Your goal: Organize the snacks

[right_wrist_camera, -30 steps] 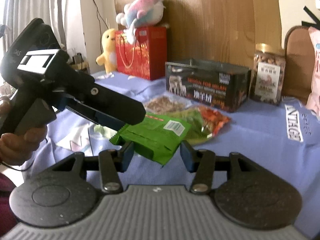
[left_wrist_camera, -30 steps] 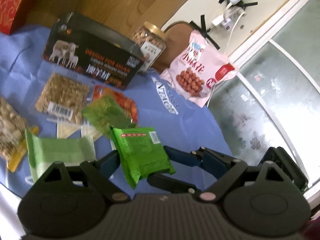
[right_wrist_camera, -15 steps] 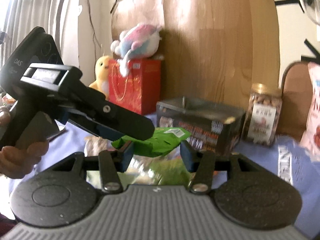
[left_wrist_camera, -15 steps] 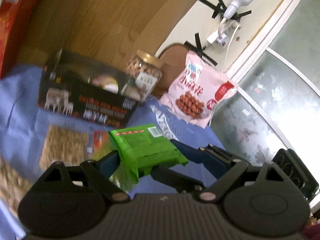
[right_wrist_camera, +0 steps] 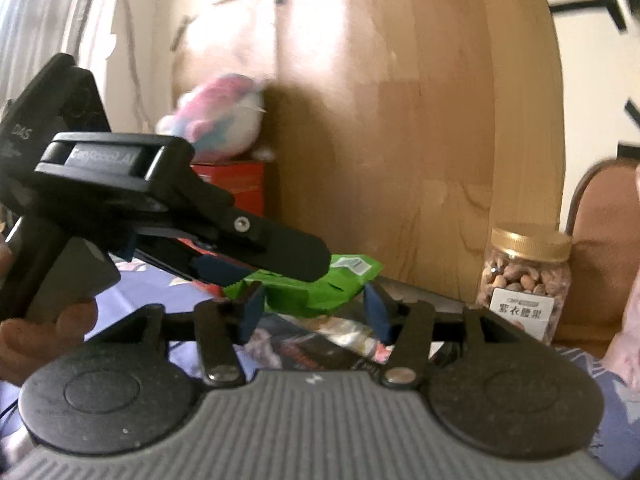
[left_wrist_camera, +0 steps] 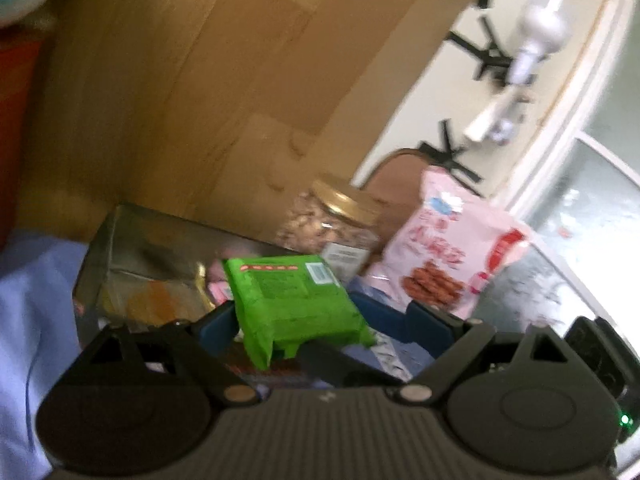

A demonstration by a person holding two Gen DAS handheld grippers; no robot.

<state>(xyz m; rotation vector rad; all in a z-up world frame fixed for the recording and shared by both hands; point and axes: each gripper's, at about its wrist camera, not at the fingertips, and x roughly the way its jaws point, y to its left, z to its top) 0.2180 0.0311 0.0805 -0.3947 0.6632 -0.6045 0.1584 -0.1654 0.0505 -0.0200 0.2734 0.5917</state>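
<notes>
Left wrist view: left gripper (left_wrist_camera: 318, 316), jaws spread wide; green packet (left_wrist_camera: 292, 296) aloft between them, against the left pad, clear of the right, long axis running roughly away along the fingers. Open dark box (left_wrist_camera: 140, 264) just beyond and below, to the left

Right wrist view: right gripper (right_wrist_camera: 314, 308), jaws opening, packet spanning pad to pad, apparently its only support. Box directly beneath; likely step, a drop into it
</notes>
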